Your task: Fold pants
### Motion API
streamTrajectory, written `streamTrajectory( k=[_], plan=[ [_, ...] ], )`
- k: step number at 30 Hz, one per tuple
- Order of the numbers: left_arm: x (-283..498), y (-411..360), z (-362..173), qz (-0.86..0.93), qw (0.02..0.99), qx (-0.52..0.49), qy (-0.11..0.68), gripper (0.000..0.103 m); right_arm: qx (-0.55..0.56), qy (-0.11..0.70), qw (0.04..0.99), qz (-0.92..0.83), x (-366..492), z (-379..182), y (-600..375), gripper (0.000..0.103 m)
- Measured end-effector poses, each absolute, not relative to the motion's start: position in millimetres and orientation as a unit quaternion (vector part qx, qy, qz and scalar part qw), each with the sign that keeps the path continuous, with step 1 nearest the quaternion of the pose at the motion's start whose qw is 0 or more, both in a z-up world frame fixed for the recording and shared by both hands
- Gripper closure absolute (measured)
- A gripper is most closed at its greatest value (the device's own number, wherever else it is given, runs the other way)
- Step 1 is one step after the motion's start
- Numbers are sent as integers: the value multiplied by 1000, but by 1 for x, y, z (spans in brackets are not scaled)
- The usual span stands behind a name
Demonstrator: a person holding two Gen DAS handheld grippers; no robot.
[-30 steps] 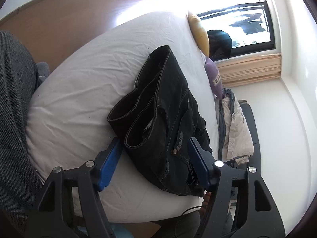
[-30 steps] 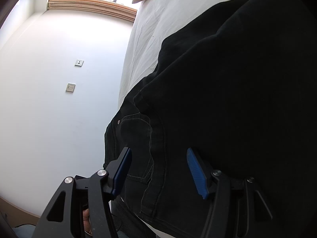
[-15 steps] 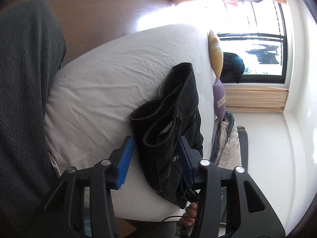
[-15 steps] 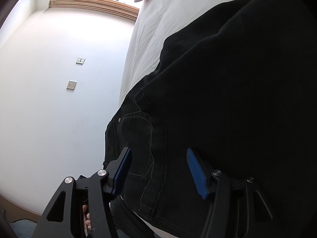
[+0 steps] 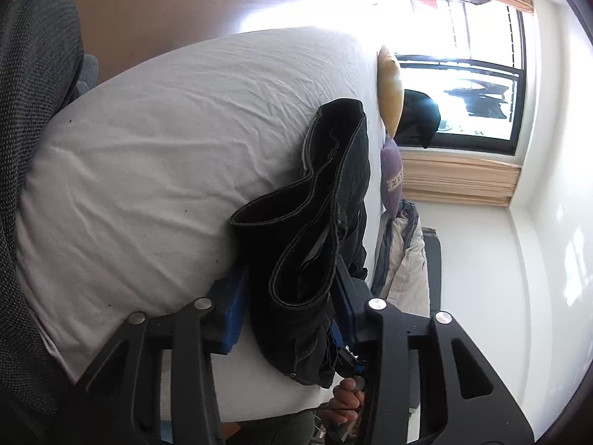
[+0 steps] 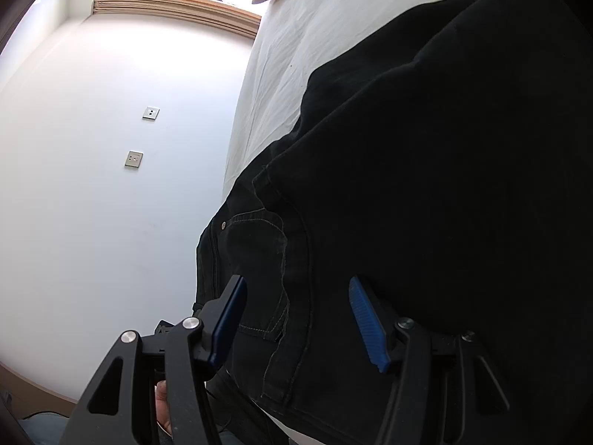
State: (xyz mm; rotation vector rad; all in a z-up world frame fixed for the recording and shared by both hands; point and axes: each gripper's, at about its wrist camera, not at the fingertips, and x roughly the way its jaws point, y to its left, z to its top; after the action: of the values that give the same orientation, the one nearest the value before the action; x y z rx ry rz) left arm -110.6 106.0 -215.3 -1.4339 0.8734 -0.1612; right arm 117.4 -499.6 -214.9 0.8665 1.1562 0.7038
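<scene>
On the bed (image 5: 155,155), the left gripper (image 5: 289,300) is pinching the pants (image 5: 326,222) hems while the right gripper (image 6: 296,315), spread, is straddling the waistband, seemingly needing to clamp next.

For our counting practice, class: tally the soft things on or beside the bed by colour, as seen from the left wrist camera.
Black pants: 1
Yellow pillow: 1
Purple cushion: 1
Beige garment: 1
Total: 4
</scene>
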Motion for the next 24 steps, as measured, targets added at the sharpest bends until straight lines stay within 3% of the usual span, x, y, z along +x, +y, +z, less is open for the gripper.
streamTrajectory(
  k=[15,24],
  plan=[
    [-104,107,-183,-67,716,-573,394,85,380,520,699,312,118,-213,-492,45],
    [-95,93,-140,-83,758,-516,390,86,381,525,698,303,119,-216,-487,52]
  ],
)
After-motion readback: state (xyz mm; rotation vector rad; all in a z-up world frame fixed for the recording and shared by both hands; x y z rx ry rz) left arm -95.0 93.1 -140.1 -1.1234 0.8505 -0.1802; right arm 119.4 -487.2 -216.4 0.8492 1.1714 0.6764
